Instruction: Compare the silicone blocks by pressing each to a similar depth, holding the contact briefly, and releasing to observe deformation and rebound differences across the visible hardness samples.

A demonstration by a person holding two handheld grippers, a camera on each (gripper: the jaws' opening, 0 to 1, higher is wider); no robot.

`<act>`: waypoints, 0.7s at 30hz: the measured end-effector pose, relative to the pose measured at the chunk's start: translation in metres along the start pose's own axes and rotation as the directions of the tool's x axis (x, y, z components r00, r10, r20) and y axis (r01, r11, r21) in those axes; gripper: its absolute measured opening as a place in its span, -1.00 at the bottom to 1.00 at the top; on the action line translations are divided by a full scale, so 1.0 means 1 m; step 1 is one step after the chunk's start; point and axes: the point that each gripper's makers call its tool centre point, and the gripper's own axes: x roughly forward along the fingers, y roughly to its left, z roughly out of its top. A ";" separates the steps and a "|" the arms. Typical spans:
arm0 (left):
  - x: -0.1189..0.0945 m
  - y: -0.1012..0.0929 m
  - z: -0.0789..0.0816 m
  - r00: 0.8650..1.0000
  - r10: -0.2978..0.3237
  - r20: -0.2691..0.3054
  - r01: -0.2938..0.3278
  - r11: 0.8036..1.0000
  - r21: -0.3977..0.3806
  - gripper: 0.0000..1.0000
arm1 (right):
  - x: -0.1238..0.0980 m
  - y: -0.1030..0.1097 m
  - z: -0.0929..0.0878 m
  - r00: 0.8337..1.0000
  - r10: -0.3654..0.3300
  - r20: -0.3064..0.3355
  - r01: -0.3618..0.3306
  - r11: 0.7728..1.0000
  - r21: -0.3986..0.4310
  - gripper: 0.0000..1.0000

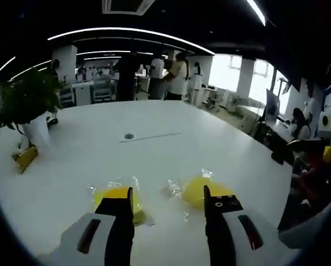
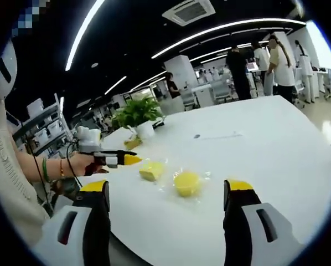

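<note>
Two yellow silicone blocks in clear wrap lie on the white table (image 1: pixel 171 124). The squarish block (image 1: pixel 117 195) sits partly behind my left jaw, and the round block (image 1: pixel 197 191) lies just by my right jaw. My left gripper (image 1: pixel 166 195) hovers low in front of them, open, with bare table between its jaws. In the right gripper view the squarish block (image 2: pixel 150 170) and the round block (image 2: pixel 186 183) lie ahead of my right gripper (image 2: pixel 168 187), which is open and holds nothing. A hand holds the left gripper (image 2: pixel 127 159) just left of the squarish block.
A potted plant (image 1: pixel 27 102) (image 2: pixel 138 113) stands at the table's far left, with a small yellow object (image 1: pixel 26 158) beside it. A small round port (image 1: pixel 129 136) is set mid-table. Several people stand behind the table, and one sits at the right edge (image 1: pixel 298 124).
</note>
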 end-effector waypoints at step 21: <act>-0.162 -0.021 0.043 0.970 0.032 0.243 -0.033 0.999 0.001 0.30 | -0.047 0.037 0.002 0.987 -0.112 0.113 0.115 0.993 -0.018 0.69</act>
